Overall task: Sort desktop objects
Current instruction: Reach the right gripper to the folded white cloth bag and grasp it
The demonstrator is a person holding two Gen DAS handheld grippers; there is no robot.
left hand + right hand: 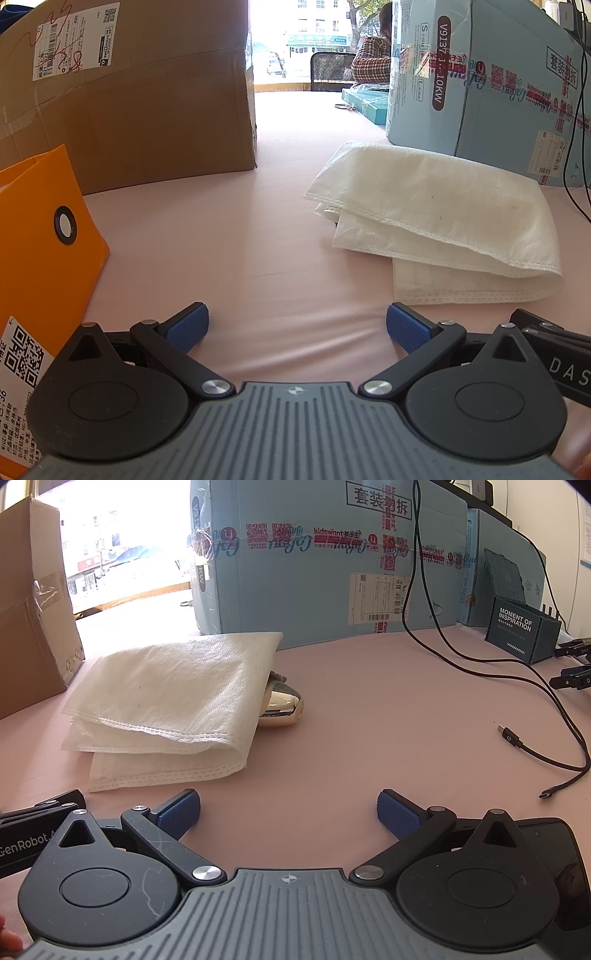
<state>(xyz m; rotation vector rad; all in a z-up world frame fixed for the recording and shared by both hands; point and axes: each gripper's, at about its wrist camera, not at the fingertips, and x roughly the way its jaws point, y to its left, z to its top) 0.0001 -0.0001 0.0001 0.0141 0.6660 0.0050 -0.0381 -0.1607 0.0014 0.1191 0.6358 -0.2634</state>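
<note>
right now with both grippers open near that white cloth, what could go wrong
Lifting the folded white cloth could roll the shiny gold object tucked under its edge. The loose black cable lies close to the right gripper and might snag. The left gripper could bump the orange box beside it.

folded white cloth bag (166, 701), gold mouse (282, 707) beside

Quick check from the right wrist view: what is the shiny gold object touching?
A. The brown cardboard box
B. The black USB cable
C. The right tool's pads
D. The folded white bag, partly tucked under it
D: the shiny gold object pokes out from under the folded white bag, apart from everything else.
</note>
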